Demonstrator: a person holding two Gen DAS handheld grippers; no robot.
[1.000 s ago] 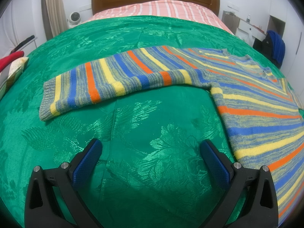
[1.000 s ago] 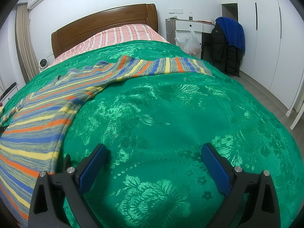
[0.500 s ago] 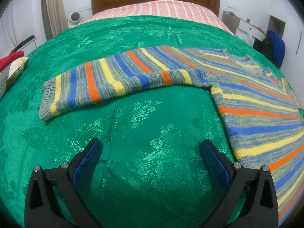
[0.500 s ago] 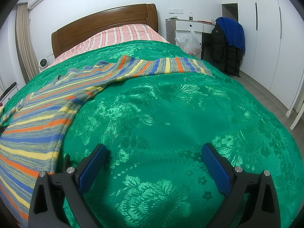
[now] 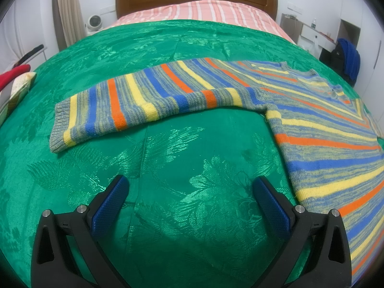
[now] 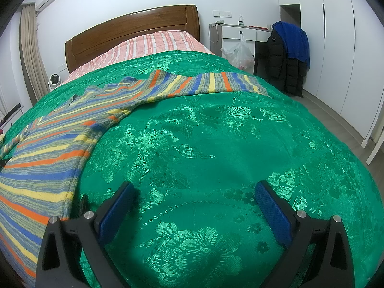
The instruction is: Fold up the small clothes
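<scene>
Both jaws spread, empty; left hand-held gripper risks pinching bedspread with the sleeve ahead; right hand-held gripper likewise.

wooden headboard, white wardrobe, grey floor

The left gripper has two matte black triangular arms, each with a slot-shaped cutout and two round silver screw heads near the top. Its fingers carry blue pads with a fine dotted texture. The right gripper looks identical: black frame, silver screws, blue textured pads.
</scene>
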